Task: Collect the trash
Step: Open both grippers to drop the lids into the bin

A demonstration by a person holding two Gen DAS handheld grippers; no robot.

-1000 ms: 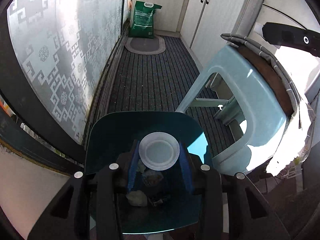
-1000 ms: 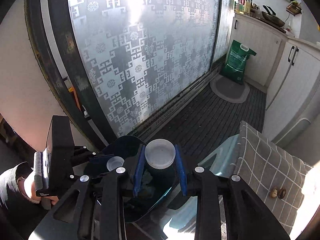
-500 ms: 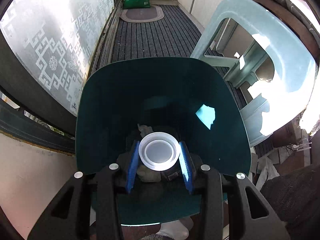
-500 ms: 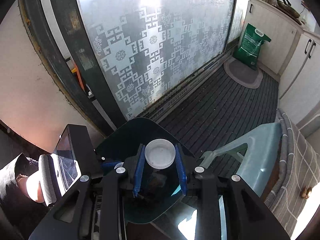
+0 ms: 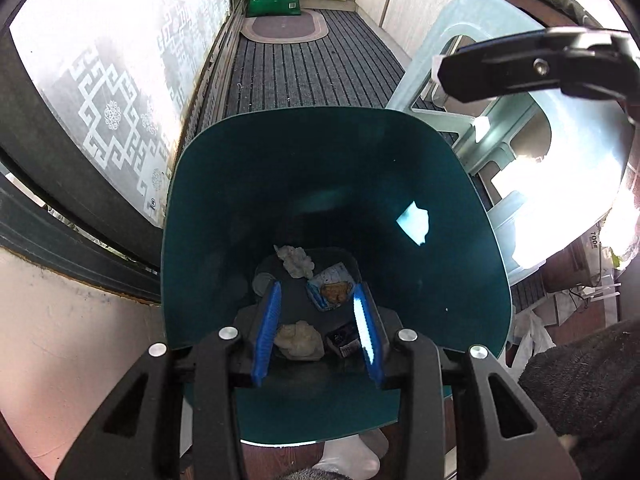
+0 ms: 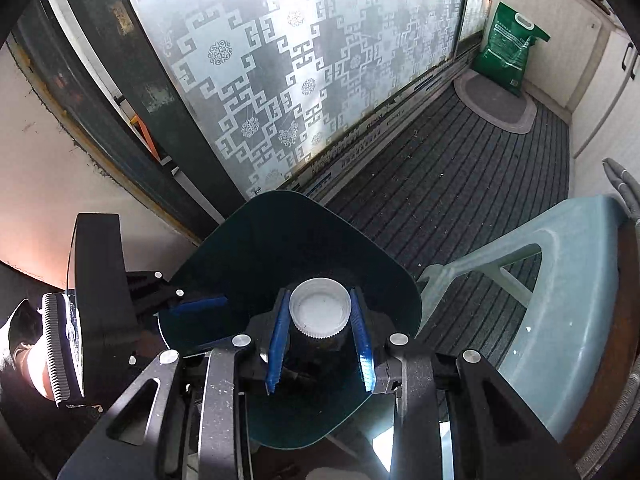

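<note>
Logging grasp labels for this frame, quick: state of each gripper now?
Left gripper: open, empty, over the green bin.
Right gripper: closed on the white-capped dark bottle.

Both wrist views down into bin (image 5: 460,184)

Ribbed floor mat (image 5: 312,68), green bin (image 5: 332,184), stool (image 5: 532,152)
</note>
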